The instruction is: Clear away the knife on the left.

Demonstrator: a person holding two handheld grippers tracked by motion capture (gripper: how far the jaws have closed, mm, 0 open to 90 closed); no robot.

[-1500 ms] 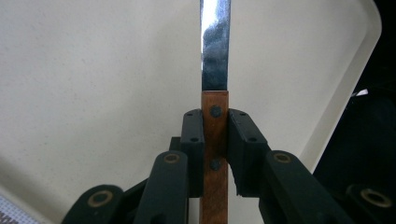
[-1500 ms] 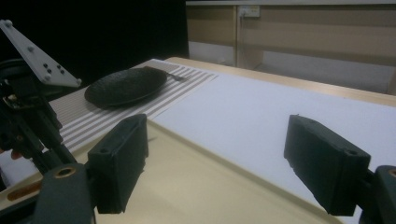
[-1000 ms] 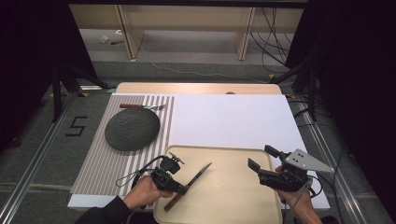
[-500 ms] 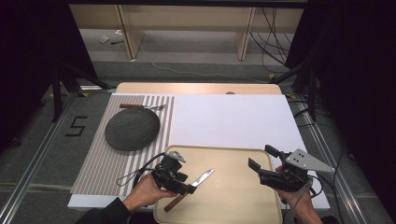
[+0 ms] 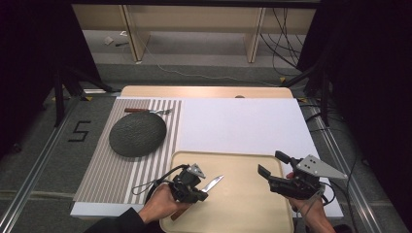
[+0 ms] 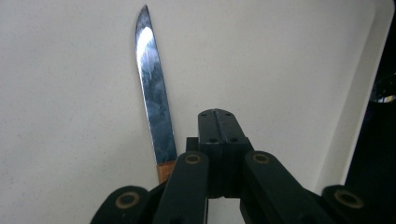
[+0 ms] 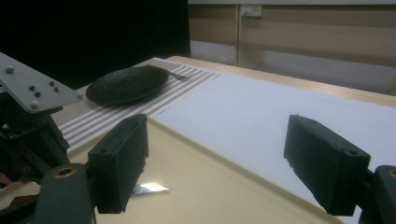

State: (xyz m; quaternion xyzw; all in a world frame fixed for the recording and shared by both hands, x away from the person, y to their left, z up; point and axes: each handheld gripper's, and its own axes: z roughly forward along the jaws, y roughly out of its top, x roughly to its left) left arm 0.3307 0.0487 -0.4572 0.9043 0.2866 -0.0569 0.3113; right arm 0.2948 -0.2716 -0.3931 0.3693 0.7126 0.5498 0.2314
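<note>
A knife with a steel blade [image 5: 214, 183] and a brown wooden handle lies on the cream tray [image 5: 243, 213]. My left gripper [image 5: 203, 195] sits low over the handle end. Its jaws have just been closing. In the left gripper view, the left gripper [image 6: 217, 126] is shut, pad against pad, with nothing between; the knife [image 6: 156, 112] lies just left of it on the tray [image 6: 70, 93]. My right gripper [image 5: 273, 164] hovers open over the tray's right side. In the right gripper view, the right gripper [image 7: 219, 158] is empty, and the knife tip [image 7: 149, 188] shows past its left jaw.
A dark round plate [image 5: 137, 134] rests on a striped placemat [image 5: 111, 170] at the left, with a wooden-handled utensil [image 5: 145, 111] behind it. A white mat [image 5: 243, 121] covers the table beyond the tray. The plate [image 7: 126, 84] also shows far off in the right gripper view.
My left gripper has slid a little to the right along the knife, so less blade shows past it. The right gripper has kept still.
</note>
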